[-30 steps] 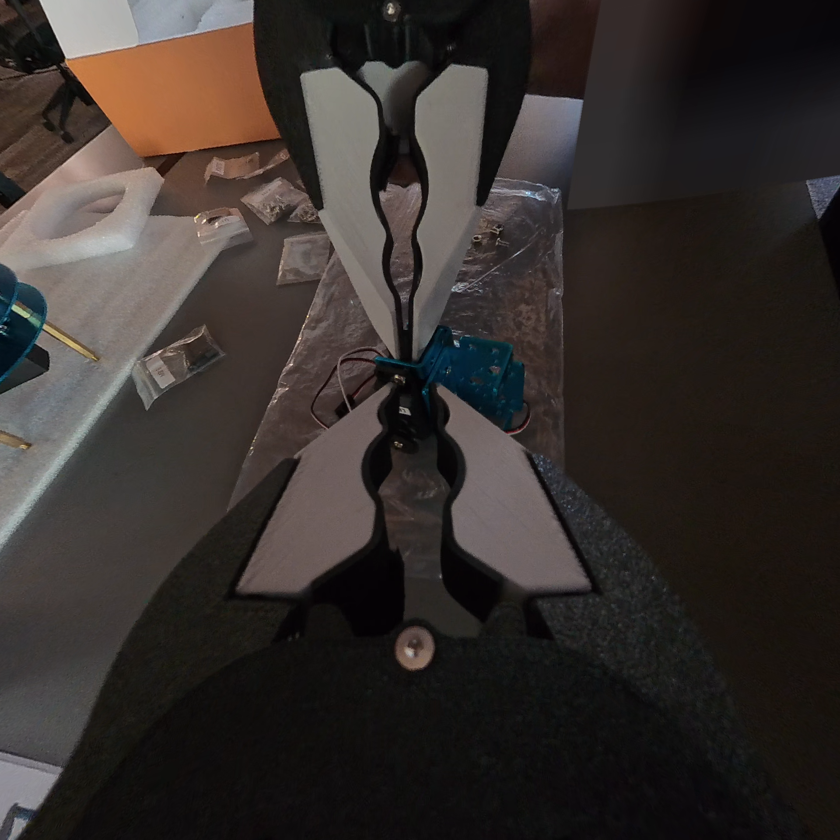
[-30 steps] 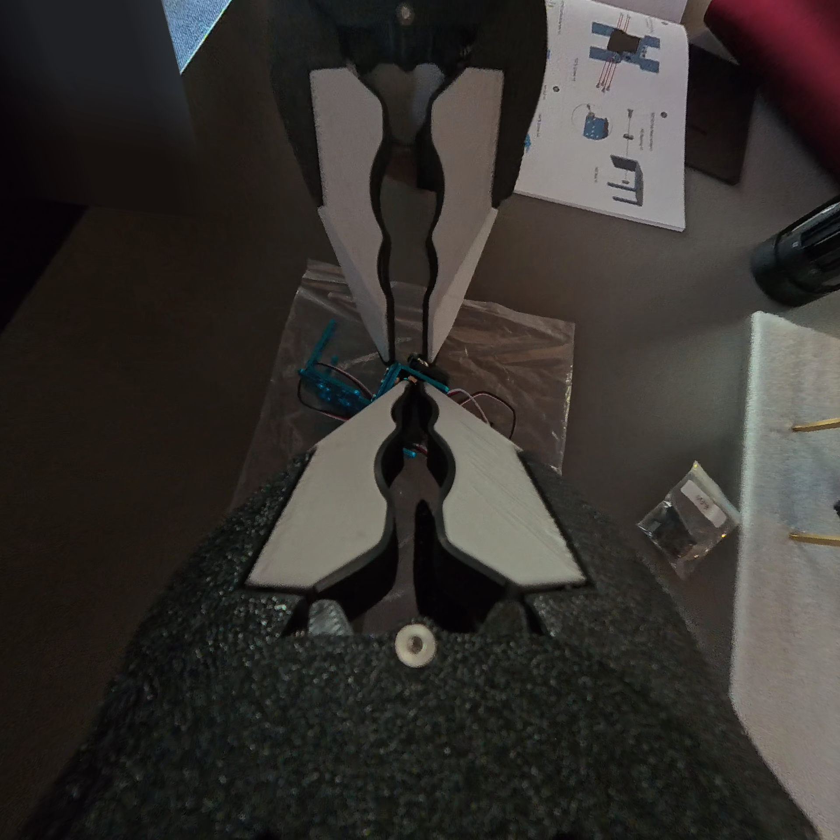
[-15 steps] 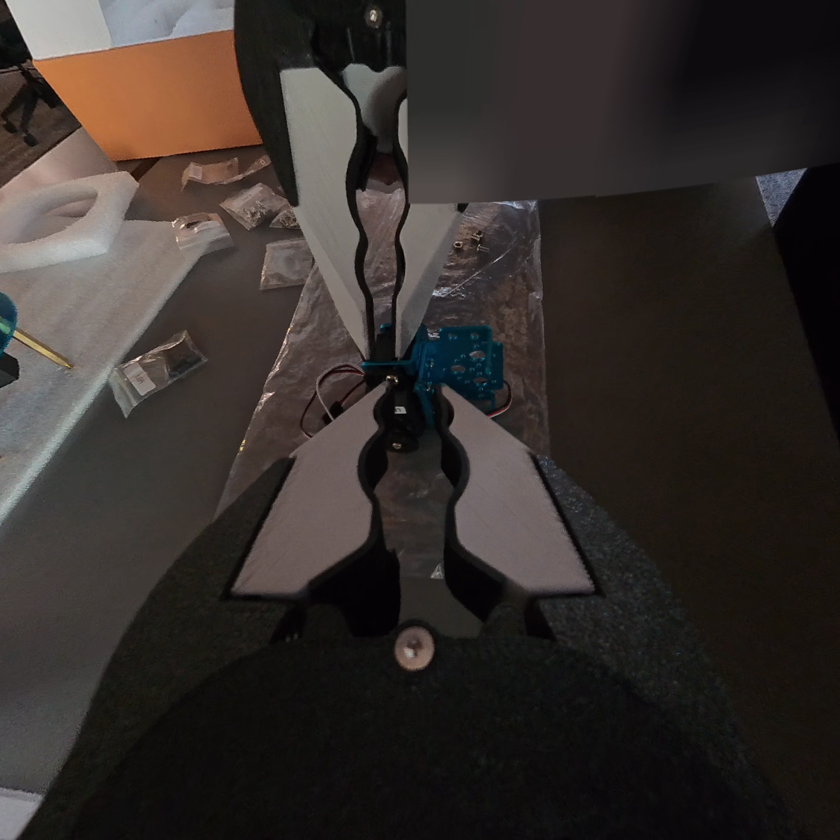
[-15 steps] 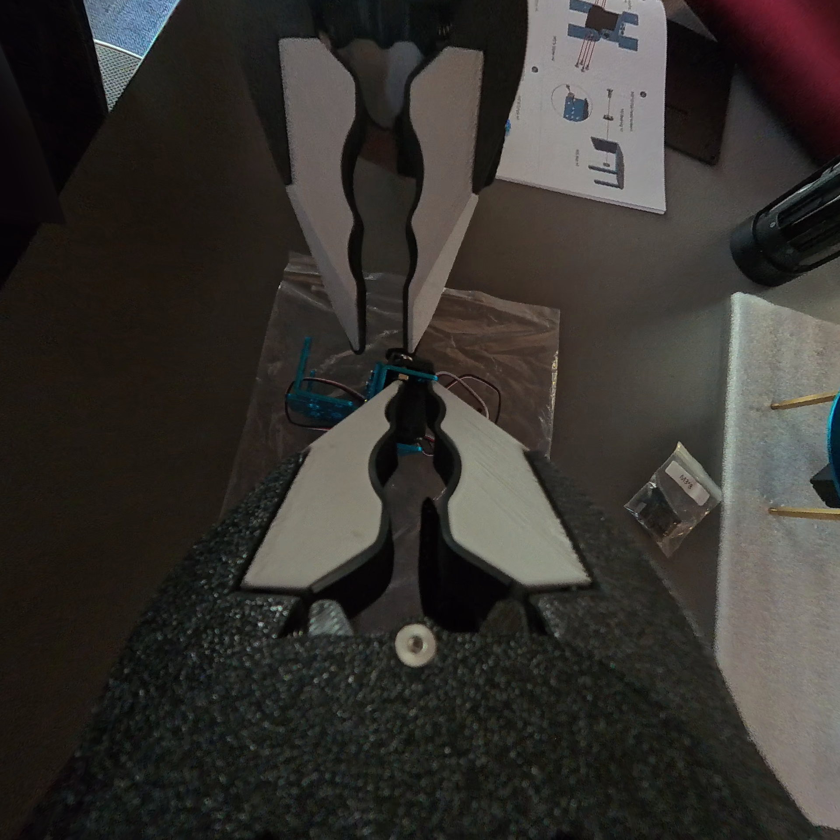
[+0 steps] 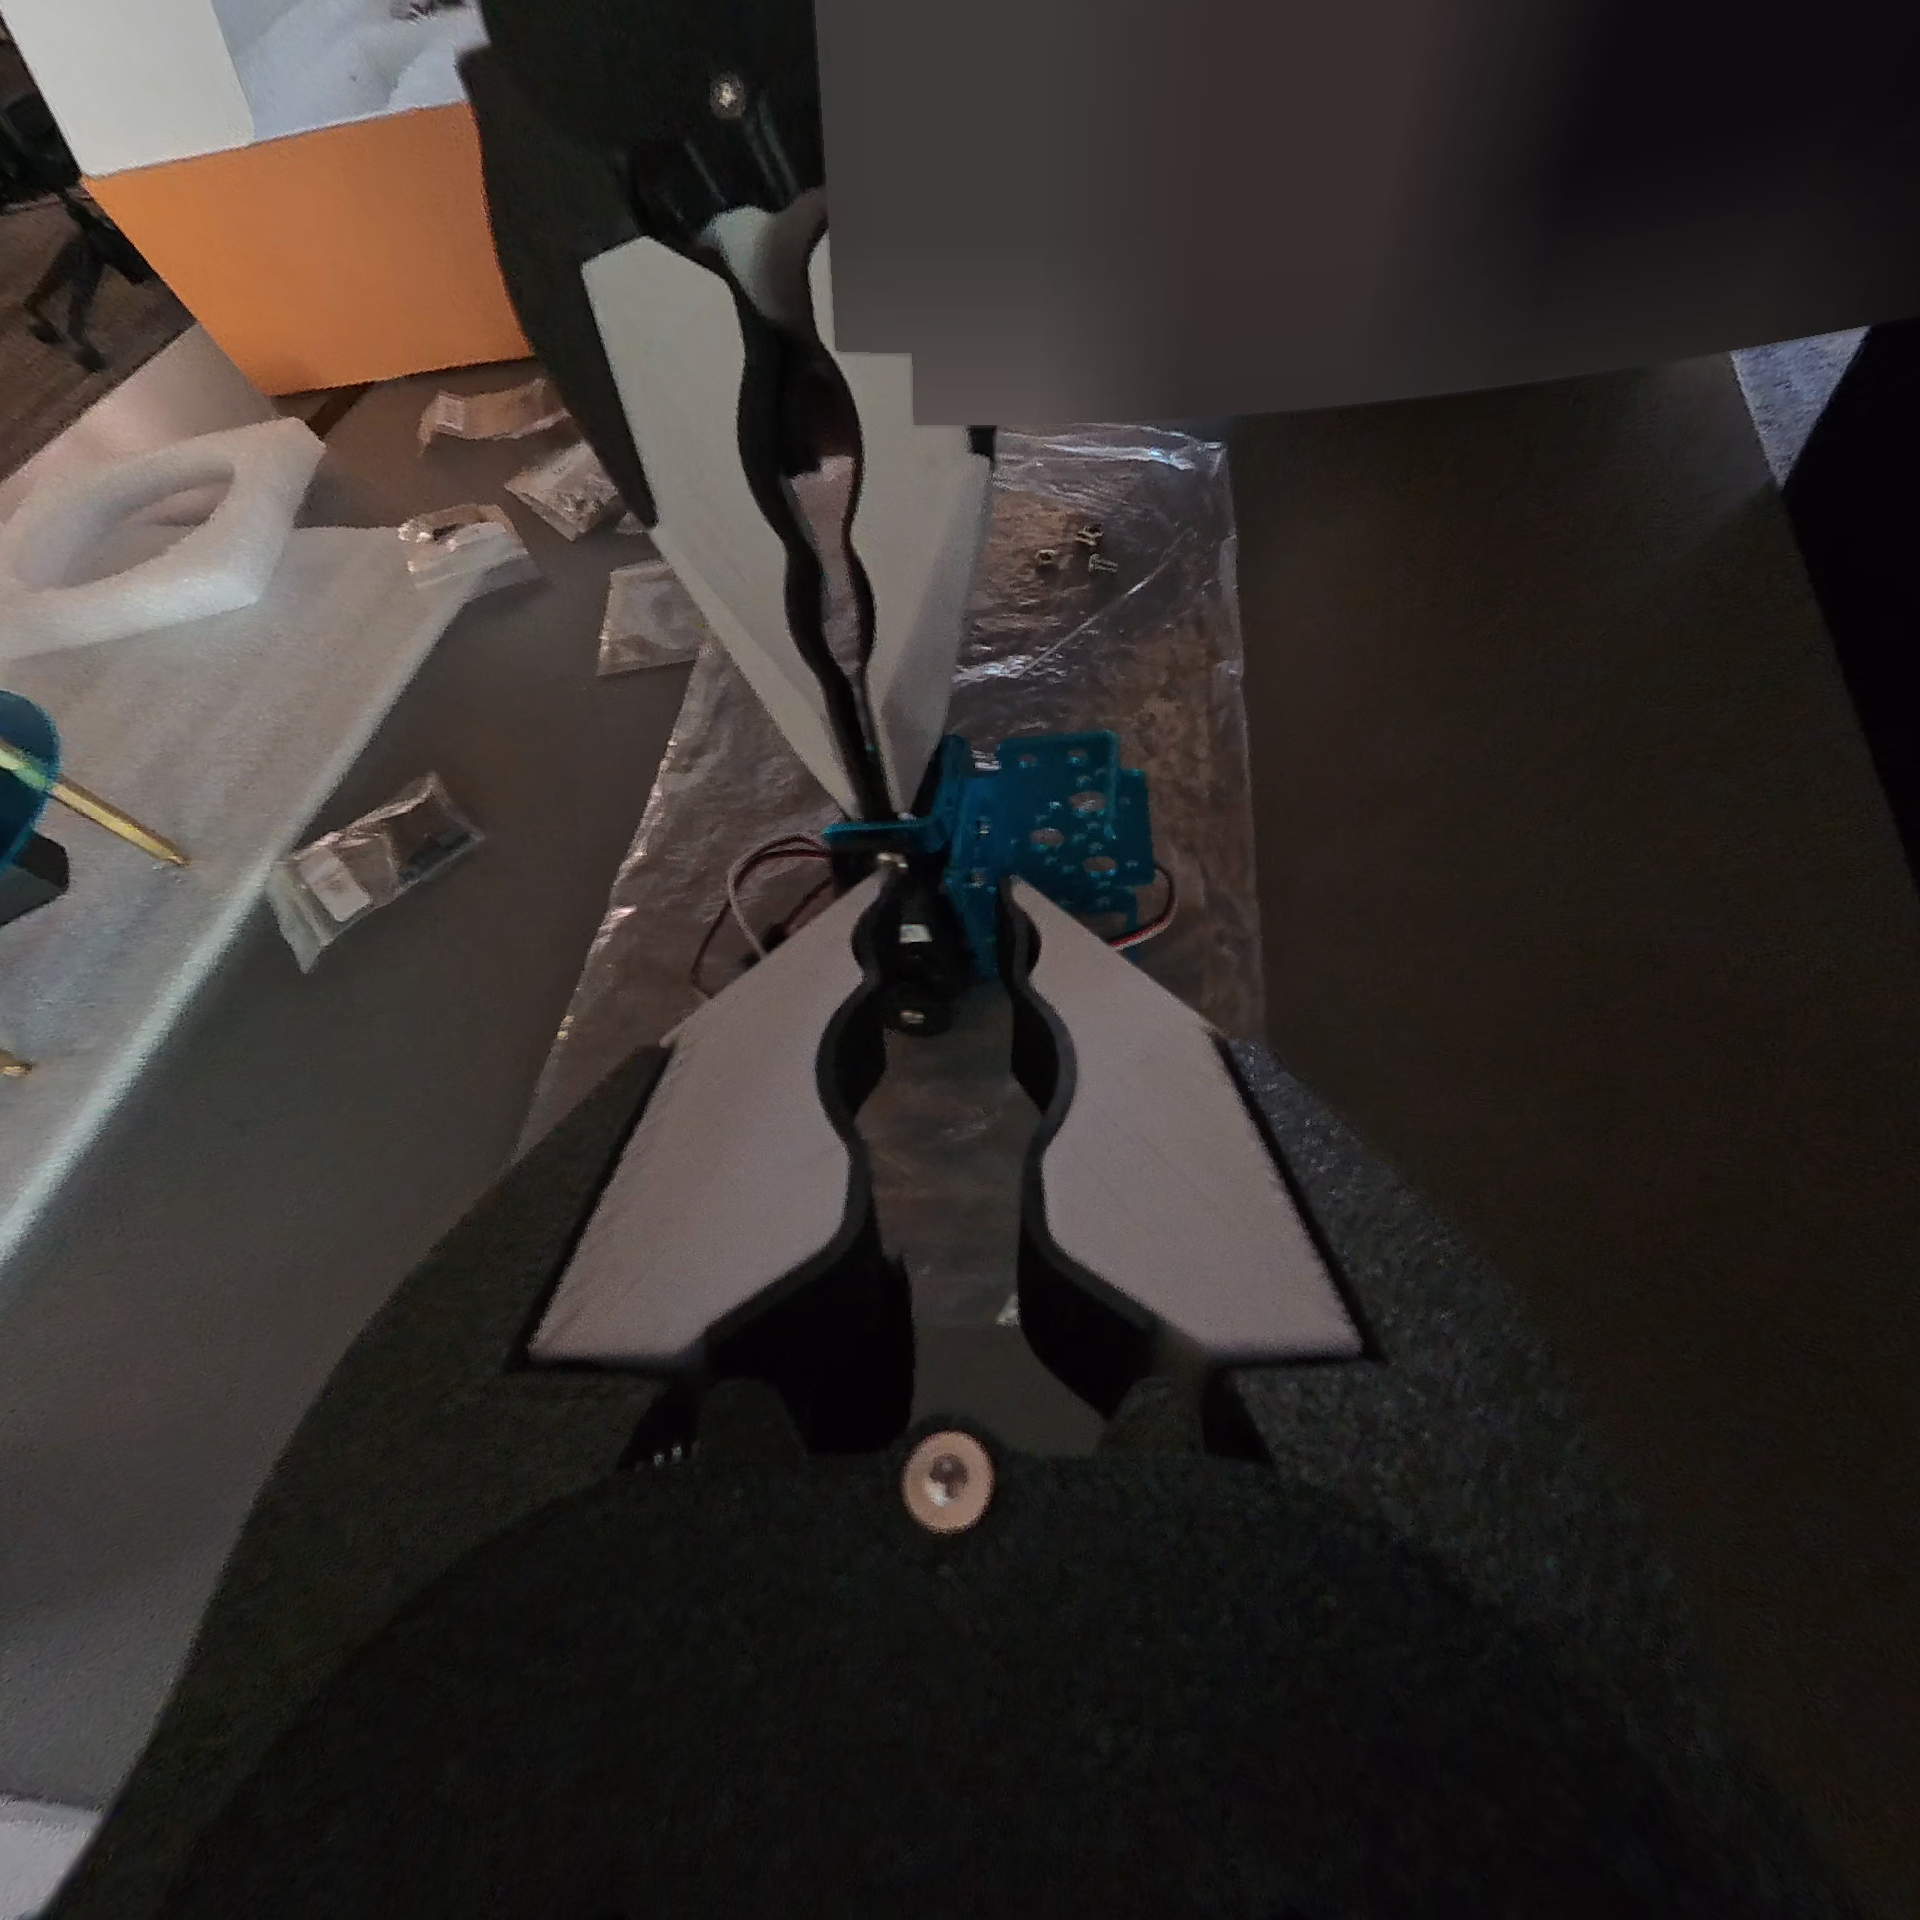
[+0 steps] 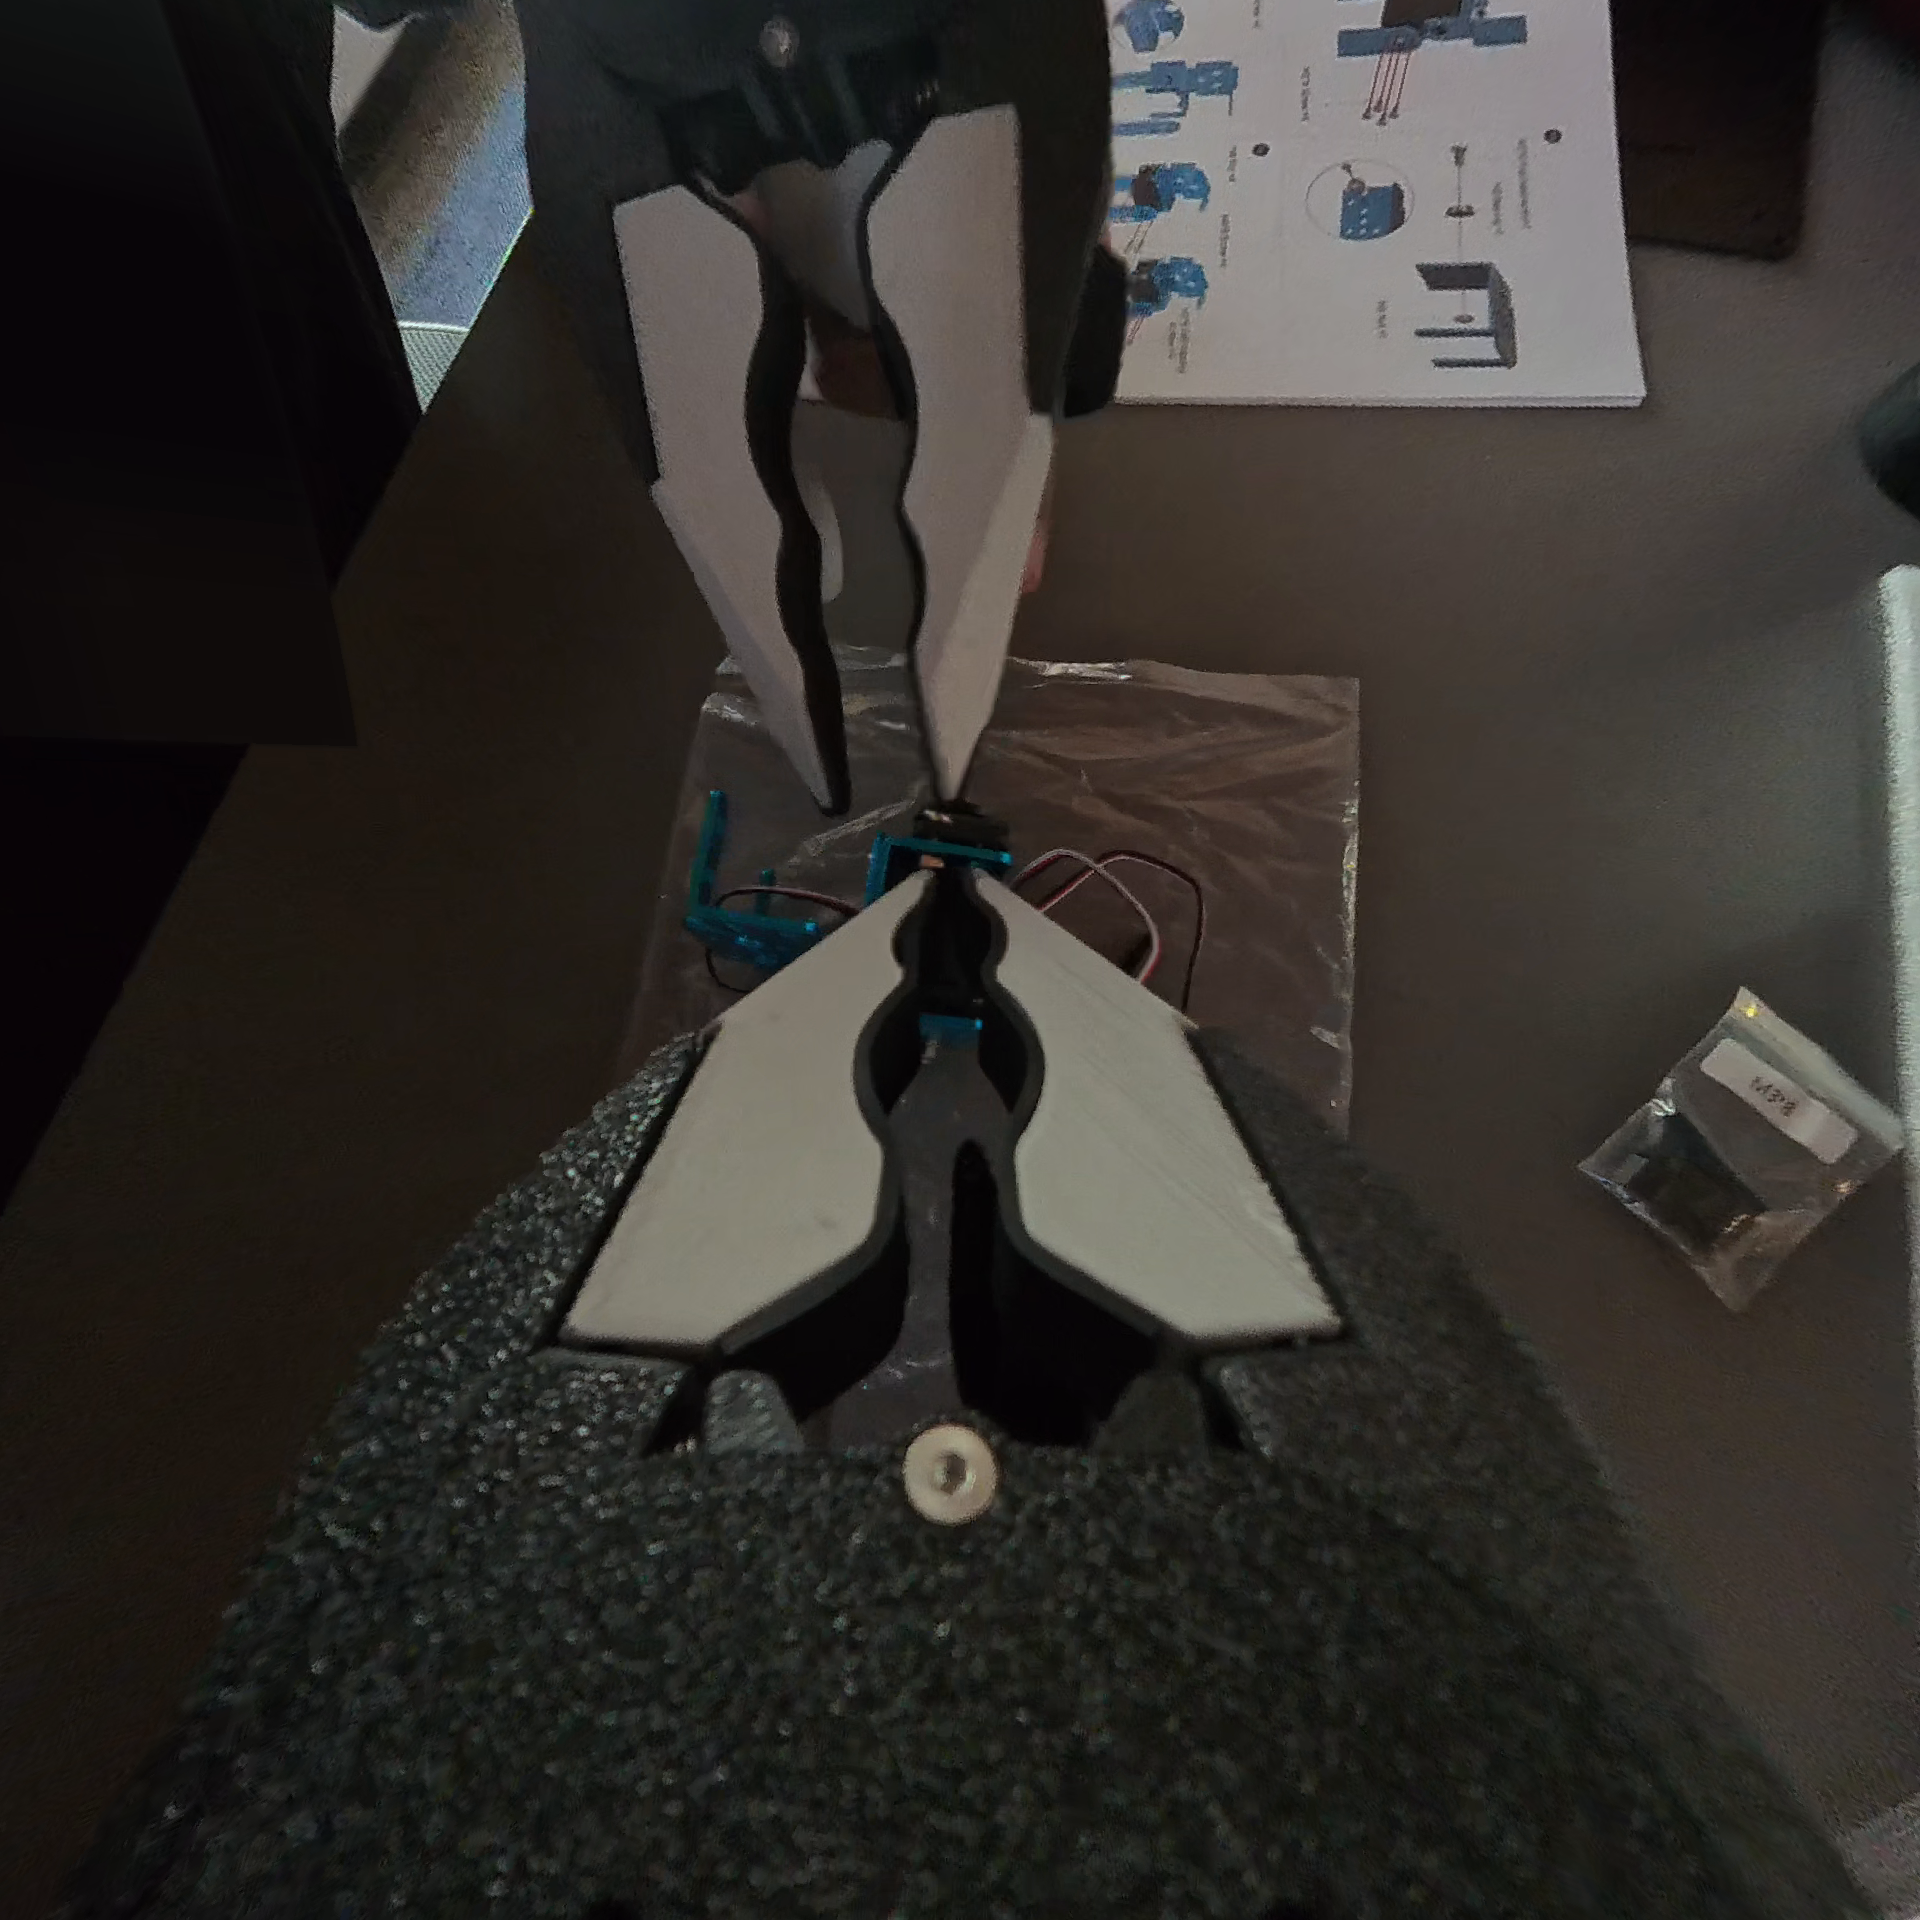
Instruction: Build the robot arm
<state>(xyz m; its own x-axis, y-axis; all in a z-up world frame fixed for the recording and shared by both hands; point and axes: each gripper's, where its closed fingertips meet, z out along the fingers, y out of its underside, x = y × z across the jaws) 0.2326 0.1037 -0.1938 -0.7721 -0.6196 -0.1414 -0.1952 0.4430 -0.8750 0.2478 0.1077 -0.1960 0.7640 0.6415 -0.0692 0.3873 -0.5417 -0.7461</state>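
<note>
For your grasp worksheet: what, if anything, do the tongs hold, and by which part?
Right tongs pinch the blue servo bracket by its end flange; left tongs stand open around the servo, holding nothing.

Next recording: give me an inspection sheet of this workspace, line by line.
Surface: dark brown table, with a clear plastic bag spread on it.
Job's things: black servo in a blue metal frame; blue perforated metal bracket beside it.
Clutter: small parts bags, white foam block, orange box, open instruction booklet.
Grippers: right gripper shut on the servo; left gripper astride it, grip unclear.
Cables: thin servo wires loose on the bag.
Surroundings: carpeted floor.
</note>
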